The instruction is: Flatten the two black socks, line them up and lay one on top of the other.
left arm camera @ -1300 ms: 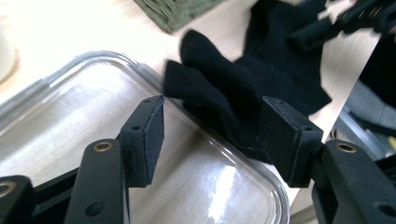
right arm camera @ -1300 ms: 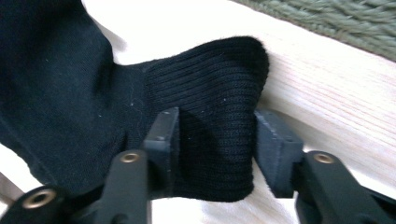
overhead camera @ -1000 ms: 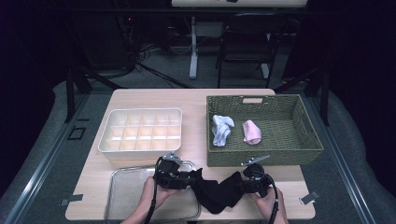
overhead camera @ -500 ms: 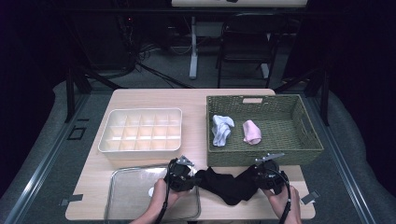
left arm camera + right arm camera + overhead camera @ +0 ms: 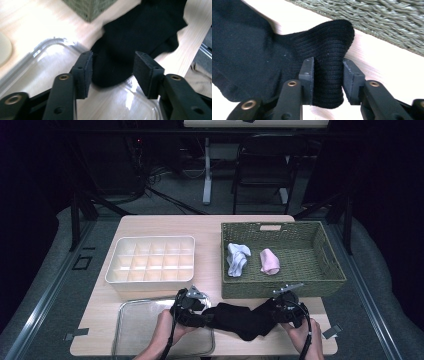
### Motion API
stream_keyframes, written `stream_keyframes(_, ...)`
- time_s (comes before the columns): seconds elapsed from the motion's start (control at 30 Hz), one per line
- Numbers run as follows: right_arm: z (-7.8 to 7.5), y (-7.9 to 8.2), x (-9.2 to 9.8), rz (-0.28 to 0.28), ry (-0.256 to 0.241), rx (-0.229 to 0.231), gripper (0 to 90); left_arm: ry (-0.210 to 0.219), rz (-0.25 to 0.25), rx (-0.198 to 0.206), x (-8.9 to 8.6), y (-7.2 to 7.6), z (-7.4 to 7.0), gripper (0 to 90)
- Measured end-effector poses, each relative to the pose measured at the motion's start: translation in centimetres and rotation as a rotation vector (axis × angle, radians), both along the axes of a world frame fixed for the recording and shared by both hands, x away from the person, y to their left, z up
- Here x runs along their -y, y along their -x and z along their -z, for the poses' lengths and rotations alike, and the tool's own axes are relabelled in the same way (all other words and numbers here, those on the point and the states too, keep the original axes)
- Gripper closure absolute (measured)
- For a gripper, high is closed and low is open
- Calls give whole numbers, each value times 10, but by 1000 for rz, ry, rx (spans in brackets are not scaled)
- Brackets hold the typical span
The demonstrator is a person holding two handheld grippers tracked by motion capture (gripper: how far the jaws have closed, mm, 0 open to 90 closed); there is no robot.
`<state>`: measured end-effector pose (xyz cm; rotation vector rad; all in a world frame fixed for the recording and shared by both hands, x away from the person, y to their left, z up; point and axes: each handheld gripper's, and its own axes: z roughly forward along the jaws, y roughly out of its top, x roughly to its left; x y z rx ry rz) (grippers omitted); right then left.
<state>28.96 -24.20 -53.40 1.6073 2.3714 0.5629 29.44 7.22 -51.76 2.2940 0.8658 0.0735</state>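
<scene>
A black sock [image 5: 240, 320] lies stretched along the table's front edge between my two grippers. My left gripper [image 5: 204, 316] is at its left end, over the corner of a clear container [image 5: 135, 330]. In the left gripper view the jaws [image 5: 112, 72] stand wide apart, and the sock's rounded end [image 5: 140, 37] lies between them without being pinched. My right gripper [image 5: 272, 312] holds the other end. In the right gripper view it [image 5: 328, 75] is shut on the sock's ribbed cuff [image 5: 329, 45], which bulges up between the pads.
A green wicker basket [image 5: 330, 255] stands just behind the sock, holding a pale blue-white sock [image 5: 237, 259] and a pink one [image 5: 270, 261]. A white compartment tray [image 5: 150, 260] sits at the left. The wooden table [image 5: 200, 227] ends right behind my hands.
A second ago the sock was bunched between the grippers. The hands have moved apart and rightward, and the sock now lies drawn out lengthwise.
</scene>
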Motion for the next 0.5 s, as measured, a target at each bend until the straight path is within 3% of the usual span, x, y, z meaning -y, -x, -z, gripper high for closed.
stream_keyframes(0.1, -1, 0, 1, 6, 0, 11, 627, 3, 1, 17, 8, -2, 2, 467)
stream_keyframes(0.27, -4, 0, 4, 14, -21, 17, 612, 1, 2, -29, 24, -9, 18, 468)
stream_keyframes(0.5, 0, -2, 5, 16, 9, -11, 765, -65, 22, -37, 36, -9, 31, 533)
